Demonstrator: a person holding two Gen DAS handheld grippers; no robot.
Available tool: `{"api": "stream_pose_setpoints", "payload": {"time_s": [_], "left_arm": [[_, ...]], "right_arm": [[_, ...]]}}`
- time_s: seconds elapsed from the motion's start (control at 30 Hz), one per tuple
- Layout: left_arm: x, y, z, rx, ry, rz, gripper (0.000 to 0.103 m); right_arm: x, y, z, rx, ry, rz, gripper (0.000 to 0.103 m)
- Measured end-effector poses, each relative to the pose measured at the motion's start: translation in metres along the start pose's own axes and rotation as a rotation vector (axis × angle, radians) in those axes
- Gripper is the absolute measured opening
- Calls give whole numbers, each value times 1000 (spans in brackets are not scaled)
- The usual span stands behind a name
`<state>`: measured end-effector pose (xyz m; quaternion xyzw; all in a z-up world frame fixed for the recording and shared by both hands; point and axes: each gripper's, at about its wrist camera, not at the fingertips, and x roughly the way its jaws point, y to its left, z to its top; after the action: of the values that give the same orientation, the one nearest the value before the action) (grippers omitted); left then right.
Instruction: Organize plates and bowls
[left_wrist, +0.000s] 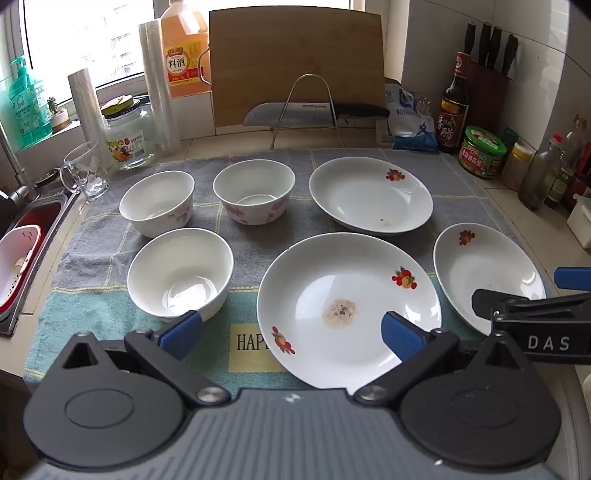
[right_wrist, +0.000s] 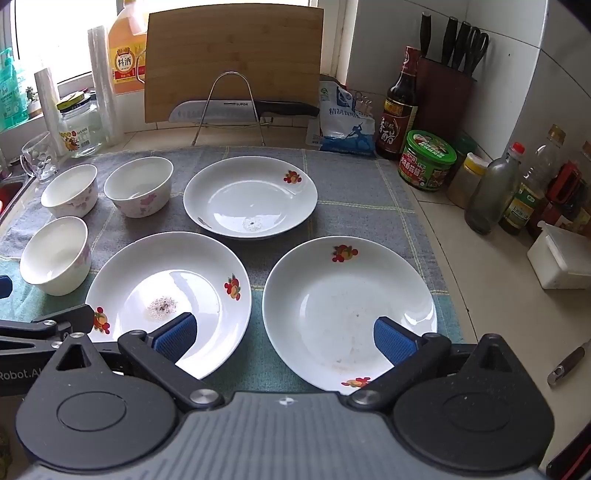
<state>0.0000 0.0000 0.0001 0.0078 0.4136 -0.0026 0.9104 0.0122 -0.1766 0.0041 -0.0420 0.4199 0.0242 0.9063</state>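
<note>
Three white plates with fruit prints and three white bowls lie on a grey and teal cloth (left_wrist: 255, 254). In the left wrist view the near plate (left_wrist: 332, 280) holds a crumb stain, the far plate (left_wrist: 369, 195) sits behind it, and the right plate (left_wrist: 480, 273) lies at the right. The bowls are at the left: near bowl (left_wrist: 181, 273), far left bowl (left_wrist: 157, 203), far middle bowl (left_wrist: 255, 192). My left gripper (left_wrist: 291, 334) is open and empty above the near plate's front edge. My right gripper (right_wrist: 286, 338) is open and empty, between the stained plate (right_wrist: 147, 280) and the right plate (right_wrist: 347, 310).
A cutting board (left_wrist: 295, 59), a knife on a wire rack (left_wrist: 306, 110), bottles, jars and a knife block (left_wrist: 487, 85) line the back and right. A glass mug (left_wrist: 86, 173) and a sink (left_wrist: 26, 251) are at the left. A white box (right_wrist: 557, 262) sits at the right.
</note>
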Motion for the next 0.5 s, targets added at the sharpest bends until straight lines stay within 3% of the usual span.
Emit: {"api": "stream_pose_setpoints", "payload": {"time_s": [0.5], "left_arm": [[-2,-2,-3,0,-14,8,102]], "right_arm": [[-2,1,5,-17,-8,-1,103]]}}
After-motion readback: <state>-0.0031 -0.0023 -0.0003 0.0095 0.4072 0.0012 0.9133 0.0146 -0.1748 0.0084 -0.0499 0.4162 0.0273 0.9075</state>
